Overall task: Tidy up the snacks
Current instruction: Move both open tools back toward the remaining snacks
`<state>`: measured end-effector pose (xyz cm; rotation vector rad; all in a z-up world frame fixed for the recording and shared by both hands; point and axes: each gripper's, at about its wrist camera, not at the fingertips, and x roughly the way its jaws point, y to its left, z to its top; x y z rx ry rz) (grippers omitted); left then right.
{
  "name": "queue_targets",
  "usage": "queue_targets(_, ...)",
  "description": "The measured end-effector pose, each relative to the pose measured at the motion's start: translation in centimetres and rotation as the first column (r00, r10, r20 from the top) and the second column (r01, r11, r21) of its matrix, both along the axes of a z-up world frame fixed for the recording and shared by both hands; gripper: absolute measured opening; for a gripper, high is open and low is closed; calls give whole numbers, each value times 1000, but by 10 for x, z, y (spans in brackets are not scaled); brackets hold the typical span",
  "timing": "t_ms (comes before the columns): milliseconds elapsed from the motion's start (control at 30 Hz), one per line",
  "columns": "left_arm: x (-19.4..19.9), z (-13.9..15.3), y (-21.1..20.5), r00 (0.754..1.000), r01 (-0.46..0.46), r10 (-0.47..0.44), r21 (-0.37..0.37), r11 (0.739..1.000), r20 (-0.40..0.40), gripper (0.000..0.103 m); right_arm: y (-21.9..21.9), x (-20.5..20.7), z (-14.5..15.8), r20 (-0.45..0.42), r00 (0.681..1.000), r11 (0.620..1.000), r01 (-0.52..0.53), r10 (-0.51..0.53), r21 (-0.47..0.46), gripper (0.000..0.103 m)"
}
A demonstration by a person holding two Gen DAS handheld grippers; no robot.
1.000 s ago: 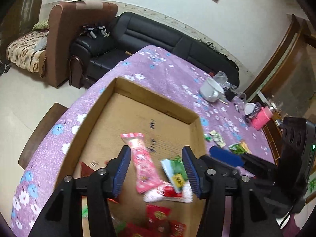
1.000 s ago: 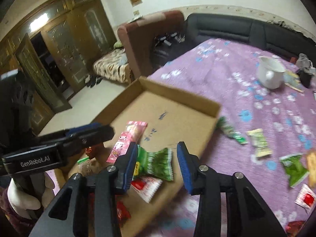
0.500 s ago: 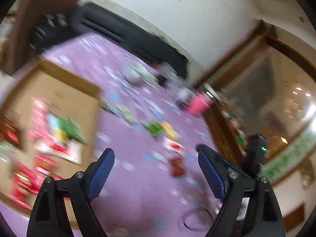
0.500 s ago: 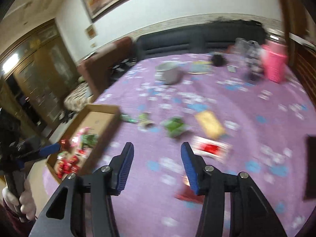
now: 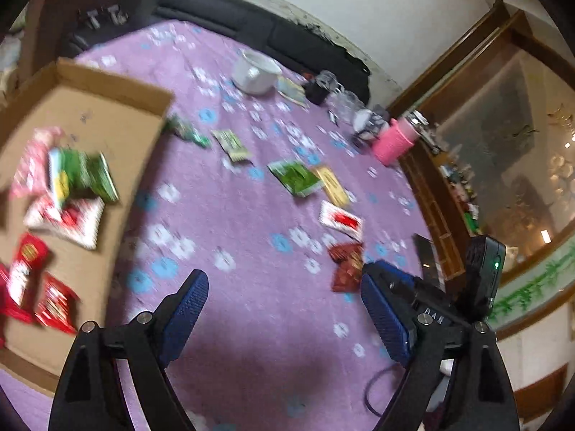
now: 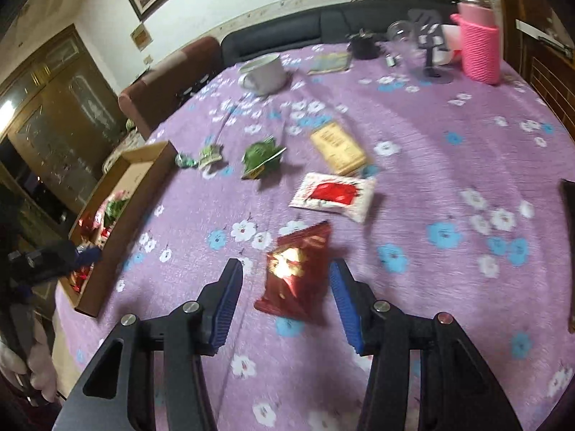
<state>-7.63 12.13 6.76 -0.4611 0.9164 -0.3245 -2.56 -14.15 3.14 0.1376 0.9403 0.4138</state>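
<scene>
While the right gripper (image 6: 285,296) hangs spread around a dark red snack packet (image 6: 296,273) on the purple cloth (seemingly not touching it), the left gripper (image 5: 284,309) gapes empty; other packets fill the cardboard box (image 5: 107,86).

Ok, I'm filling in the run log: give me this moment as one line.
right gripper: open, framing dark red snack packet | left gripper: open, empty | cardboard box: holds snacks
</scene>
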Motion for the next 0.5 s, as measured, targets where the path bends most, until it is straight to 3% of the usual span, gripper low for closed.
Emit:
queue_targets(200, 40, 9, -19, 997, 5, -16, 160, 987, 70, 89, 13, 9, -13, 3, 1000, 999, -15, 15, -44, 49)
queue_targets(333, 77, 2, -41, 997, 33, -44, 185, 982, 55, 89, 8, 13, -22, -2, 1000, 1000, -21, 21, -21, 38)
queue_targets(500, 130, -24, -75, 998, 64, -67, 257, 964, 6, 89, 4, 14, -22, -3, 999, 999, -36, 36, 3, 37)
